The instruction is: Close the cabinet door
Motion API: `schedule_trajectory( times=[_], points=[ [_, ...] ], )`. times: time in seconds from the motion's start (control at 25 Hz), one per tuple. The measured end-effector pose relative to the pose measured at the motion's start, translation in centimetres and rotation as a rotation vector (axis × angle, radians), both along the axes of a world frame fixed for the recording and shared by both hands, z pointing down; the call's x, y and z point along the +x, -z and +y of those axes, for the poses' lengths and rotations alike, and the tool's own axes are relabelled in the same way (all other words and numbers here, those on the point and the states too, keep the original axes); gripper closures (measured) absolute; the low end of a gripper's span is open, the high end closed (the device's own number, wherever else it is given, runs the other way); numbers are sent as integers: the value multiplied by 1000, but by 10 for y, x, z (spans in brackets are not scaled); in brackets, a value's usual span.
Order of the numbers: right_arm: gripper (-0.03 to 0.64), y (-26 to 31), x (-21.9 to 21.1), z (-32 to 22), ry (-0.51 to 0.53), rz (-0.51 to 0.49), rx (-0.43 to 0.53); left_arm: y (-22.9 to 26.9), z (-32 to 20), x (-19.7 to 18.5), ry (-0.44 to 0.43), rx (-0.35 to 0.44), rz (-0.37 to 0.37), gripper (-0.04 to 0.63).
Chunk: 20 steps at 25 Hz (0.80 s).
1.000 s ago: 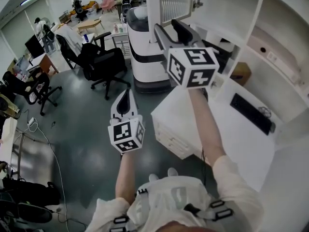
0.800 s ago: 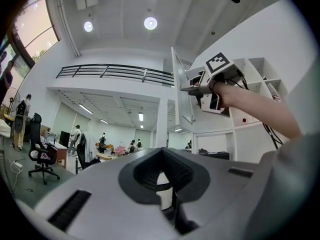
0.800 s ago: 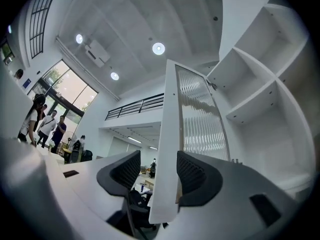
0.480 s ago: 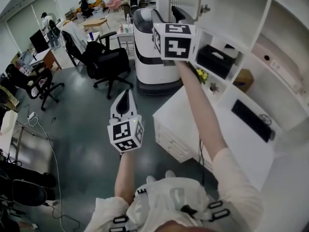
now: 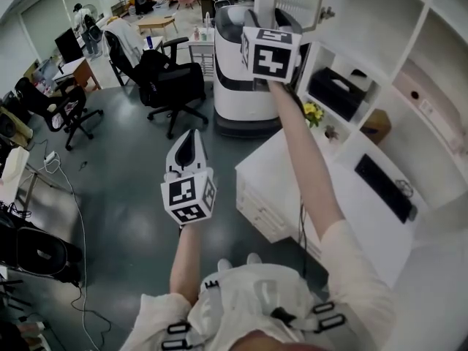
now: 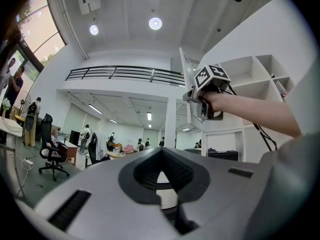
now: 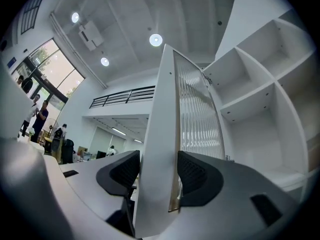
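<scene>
Closest in, holding the left gripper [image 5: 188, 146] low over the grey floor [image 5: 124, 196]. Jaws pinched together, gripping nothing, with only a sliver of gap at the tips in the left gripper view. Just to the right, passing a white desk [image 5: 292, 168] with a black keyboard [image 5: 384, 178] lying on top.

Reaching high with the right gripper [image 7: 157, 173], arm stretched up past the desk. Clamped onto the cabinet door [image 7: 195, 109]! Squeezing the white frame edge between both pads [image 7: 192, 174], ribbed glass panel running up along the frame's right side. Catching that door swung out, standing clear of the white shelving [image 5: 409, 42], seen nearly edge-on in the right gripper view.

Glancing into the shelves under the door: yellow flowers [image 5: 313, 112], a black box [image 5: 333, 90], and a cardboard box [image 5: 375, 125] further right.

Beyond that, spotting a tall white-and-black machine [image 5: 238, 72] on the floor and black office chairs [image 5: 172, 86] beside it. Further back, only desks and people, too small to detail.
</scene>
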State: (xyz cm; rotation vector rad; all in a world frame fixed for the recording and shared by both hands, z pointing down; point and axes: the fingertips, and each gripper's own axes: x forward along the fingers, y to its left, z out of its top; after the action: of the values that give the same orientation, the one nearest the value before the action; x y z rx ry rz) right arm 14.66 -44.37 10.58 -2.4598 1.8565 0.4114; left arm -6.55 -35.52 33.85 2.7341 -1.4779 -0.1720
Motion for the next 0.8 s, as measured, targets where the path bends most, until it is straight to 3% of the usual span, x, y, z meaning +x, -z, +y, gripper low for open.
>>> schedule_trajectory(
  times=[0.8],
  points=[
    [397, -2, 7, 16, 78, -17, 3, 11, 3, 17, -40, 10, 38, 591]
  ],
)
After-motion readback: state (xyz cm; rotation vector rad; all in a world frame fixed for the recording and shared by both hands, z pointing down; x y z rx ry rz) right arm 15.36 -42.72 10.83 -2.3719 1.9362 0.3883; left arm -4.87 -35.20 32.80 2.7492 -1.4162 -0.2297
